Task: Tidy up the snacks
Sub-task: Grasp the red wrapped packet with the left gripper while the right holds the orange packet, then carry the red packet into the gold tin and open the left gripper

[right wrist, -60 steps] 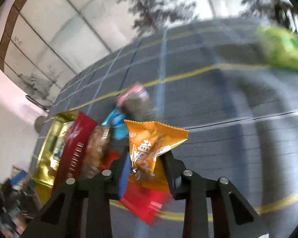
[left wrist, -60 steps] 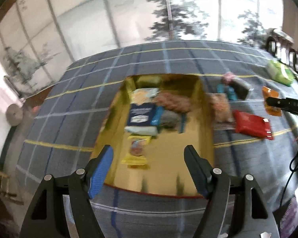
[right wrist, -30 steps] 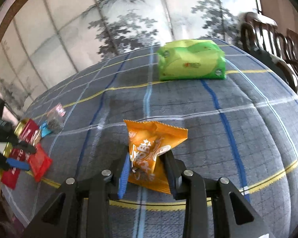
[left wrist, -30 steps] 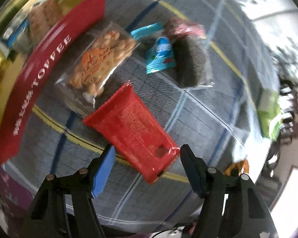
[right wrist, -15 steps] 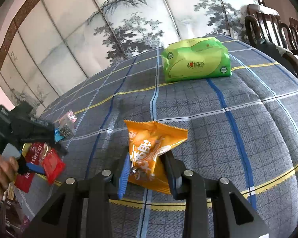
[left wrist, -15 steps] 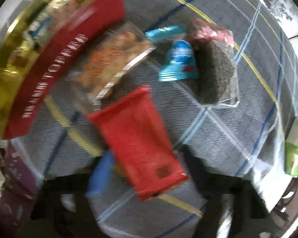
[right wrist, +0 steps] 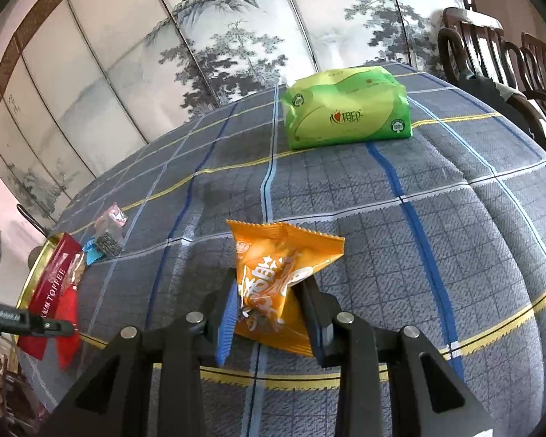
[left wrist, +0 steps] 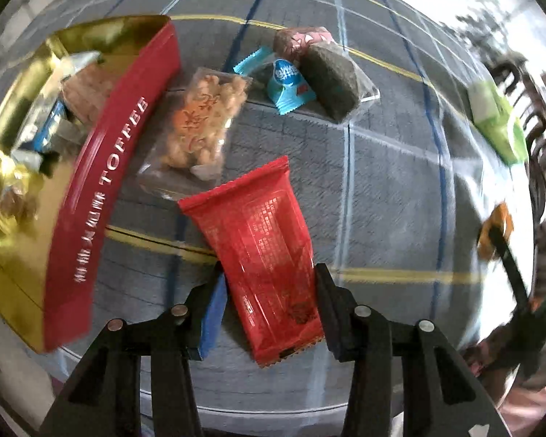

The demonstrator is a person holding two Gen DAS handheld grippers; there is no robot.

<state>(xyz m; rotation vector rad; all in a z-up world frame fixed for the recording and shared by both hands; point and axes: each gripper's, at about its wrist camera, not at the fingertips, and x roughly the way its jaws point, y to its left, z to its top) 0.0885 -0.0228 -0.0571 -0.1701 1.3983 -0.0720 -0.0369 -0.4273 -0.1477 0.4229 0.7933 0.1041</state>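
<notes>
My left gripper is shut on a red snack packet, its fingers pressing both sides of the packet's near end over the tablecloth. My right gripper is shut on an orange snack packet and holds it above the cloth. The red and gold toffee tin with several snacks inside lies left of the red packet. It also shows far left in the right wrist view.
A clear bag of nut brittle, a blue candy and a dark bar with a pink wrapper lie beside the tin on the plaid cloth. A green tissue pack sits far back. Wooden chairs stand at right.
My left gripper swung from the tin to the red packet, came down over it and closed on its end. My right gripper kept the orange packet and turned toward the green pack.
</notes>
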